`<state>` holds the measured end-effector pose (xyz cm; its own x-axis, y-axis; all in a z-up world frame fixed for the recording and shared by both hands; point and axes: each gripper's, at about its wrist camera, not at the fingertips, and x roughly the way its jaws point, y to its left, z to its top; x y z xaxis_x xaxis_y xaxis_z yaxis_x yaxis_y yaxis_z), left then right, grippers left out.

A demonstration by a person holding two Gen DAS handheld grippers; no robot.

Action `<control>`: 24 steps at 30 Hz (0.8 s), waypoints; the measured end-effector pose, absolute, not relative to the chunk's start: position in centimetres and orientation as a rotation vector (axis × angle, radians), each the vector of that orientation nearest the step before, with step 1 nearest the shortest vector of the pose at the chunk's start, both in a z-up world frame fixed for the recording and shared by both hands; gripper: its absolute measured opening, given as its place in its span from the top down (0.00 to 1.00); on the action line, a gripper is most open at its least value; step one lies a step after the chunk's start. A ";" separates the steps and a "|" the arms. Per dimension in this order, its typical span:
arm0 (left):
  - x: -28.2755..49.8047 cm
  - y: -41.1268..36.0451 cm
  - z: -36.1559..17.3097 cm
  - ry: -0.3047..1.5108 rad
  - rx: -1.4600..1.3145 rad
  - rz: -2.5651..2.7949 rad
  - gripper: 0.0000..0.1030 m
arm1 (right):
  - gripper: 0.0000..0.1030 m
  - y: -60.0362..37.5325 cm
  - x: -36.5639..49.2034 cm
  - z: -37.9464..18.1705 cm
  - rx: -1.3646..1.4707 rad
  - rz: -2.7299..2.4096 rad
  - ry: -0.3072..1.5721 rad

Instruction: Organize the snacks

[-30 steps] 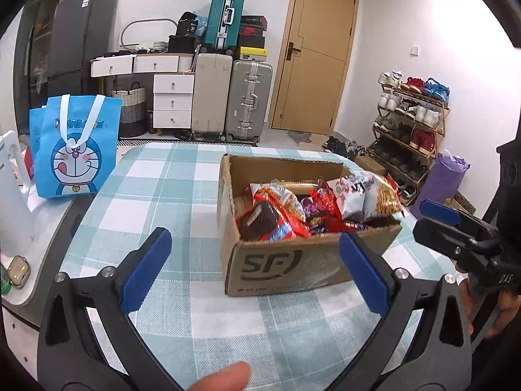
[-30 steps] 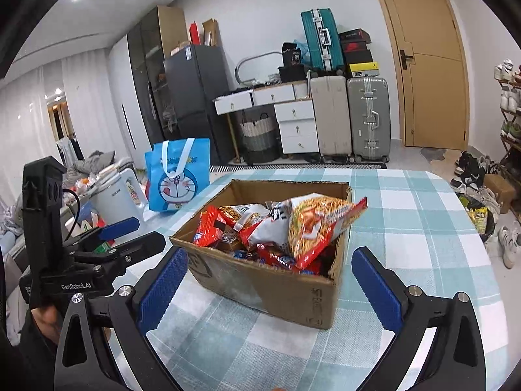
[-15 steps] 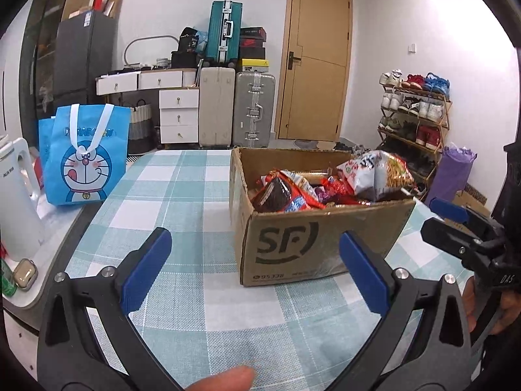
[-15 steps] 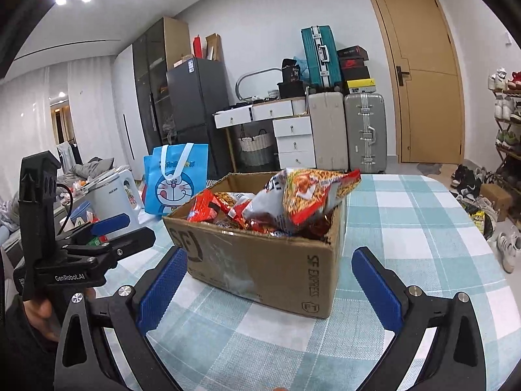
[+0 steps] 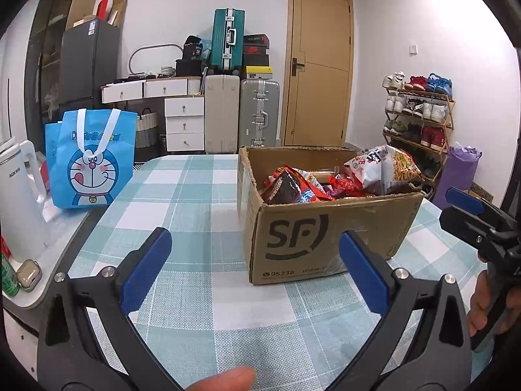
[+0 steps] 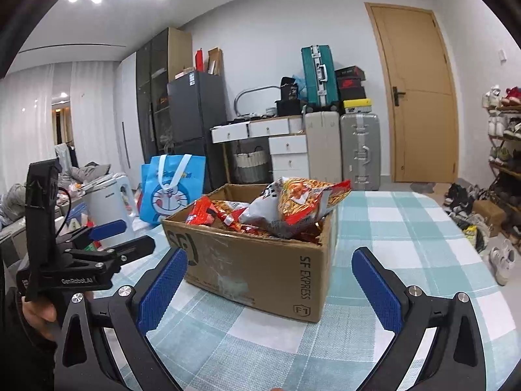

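Snacks (image 5: 329, 179) piled in box (image 5: 325, 228), middle of frame. Soft, light, crinkly, slippery bags; best pinched at a top edge. Left claw (image 5: 257, 272) and right claw (image 6: 268, 288) both spread wide, holding nothing.

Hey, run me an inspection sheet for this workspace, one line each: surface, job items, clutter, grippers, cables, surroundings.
Surface: table under a teal-and-white checked cloth.
Job's things: open cardboard box heaped with snack bags; none taken out.
Clutter: blue cartoon tote bag, white kettle and small case on a side counter.
Grippers: left gripper and right gripper open, empty, short of the box.
Cables: nothing seen.
Surroundings: suitcases, drawers, door, shoe rack.
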<state>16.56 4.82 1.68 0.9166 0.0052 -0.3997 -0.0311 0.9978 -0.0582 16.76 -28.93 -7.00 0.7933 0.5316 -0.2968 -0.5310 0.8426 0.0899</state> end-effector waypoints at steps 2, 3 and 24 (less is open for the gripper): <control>16.6 4.8 1.7 0.411 -0.059 0.020 0.00 | 0.00 -28.7 16.6 -6.9 -0.010 0.570 0.314; 16.6 4.8 1.6 0.413 -0.054 0.021 0.00 | 0.00 -28.6 16.5 -6.9 -0.019 0.570 0.312; 16.5 3.9 1.7 0.406 -0.018 0.006 0.00 | 0.00 -28.9 16.5 -7.0 -0.019 0.572 0.309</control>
